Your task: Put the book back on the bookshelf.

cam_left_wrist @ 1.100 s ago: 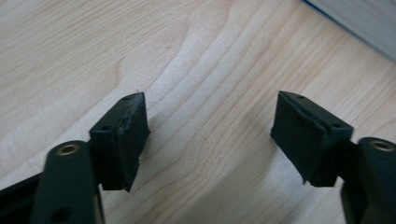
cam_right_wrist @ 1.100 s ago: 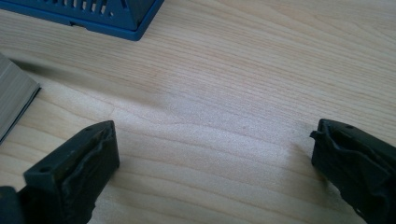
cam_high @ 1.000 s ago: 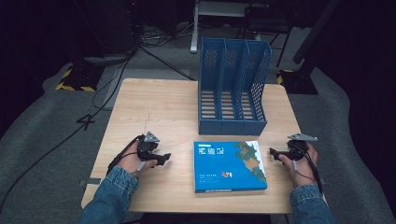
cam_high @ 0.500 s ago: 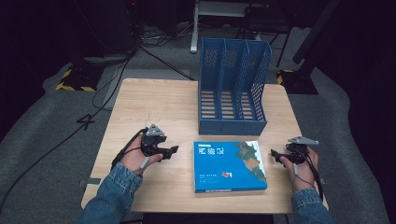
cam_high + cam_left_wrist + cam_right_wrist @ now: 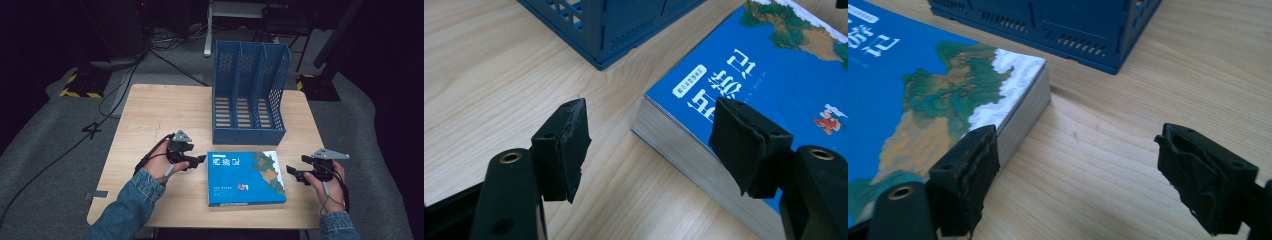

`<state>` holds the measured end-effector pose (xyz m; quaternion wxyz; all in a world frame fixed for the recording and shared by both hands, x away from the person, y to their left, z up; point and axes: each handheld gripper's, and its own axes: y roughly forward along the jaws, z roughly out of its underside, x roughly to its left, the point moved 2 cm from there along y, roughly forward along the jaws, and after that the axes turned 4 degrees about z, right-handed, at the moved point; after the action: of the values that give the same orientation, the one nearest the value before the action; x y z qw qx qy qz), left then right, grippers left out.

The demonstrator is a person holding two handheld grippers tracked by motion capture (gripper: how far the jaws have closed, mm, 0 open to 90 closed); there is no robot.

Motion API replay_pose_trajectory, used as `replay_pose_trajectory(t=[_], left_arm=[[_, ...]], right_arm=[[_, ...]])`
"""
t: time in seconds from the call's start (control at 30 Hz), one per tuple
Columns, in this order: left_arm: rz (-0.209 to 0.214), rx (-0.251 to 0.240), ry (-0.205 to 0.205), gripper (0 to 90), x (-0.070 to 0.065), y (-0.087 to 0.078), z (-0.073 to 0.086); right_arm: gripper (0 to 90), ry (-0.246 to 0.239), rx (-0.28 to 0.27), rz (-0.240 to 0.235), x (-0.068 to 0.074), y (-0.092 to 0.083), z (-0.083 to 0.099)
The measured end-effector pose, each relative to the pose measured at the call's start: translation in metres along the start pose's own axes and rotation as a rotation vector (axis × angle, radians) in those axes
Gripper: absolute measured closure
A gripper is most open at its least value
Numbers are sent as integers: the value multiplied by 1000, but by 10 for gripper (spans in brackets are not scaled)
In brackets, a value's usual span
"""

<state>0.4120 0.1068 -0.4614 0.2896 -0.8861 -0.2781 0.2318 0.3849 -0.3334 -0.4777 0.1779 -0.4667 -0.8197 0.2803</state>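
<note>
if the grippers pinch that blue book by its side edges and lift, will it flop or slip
The blue book lies flat and looks thick, with a deep page block in the left gripper view, so it is probably heavy for its size. The block should stay fairly stiff, though the covers may sag. The glossy-looking cover could slip in narrow pads.

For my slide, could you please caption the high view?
Both open grippers flank a blue book lying flat before a blue file rack.
</note>
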Motion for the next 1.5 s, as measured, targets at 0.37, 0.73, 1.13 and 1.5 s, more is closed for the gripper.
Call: replay_pose_trajectory(t=[0.37,0.73,1.13,1.5], left_arm=[[-12,37,-34,313,-1,28,6],[36,30,-65,267,-1,37,14],[136,53,-77,212,-15,48,20],[94,36,29,387,-23,30,9]], right_arm=[[163,-58,44,-119,43,-5,-9],[171,-149,60,-149,79,5,-14],[185,-205,109,-106,84,20,-4],[181,-192,80,-92,84,21,-1]])
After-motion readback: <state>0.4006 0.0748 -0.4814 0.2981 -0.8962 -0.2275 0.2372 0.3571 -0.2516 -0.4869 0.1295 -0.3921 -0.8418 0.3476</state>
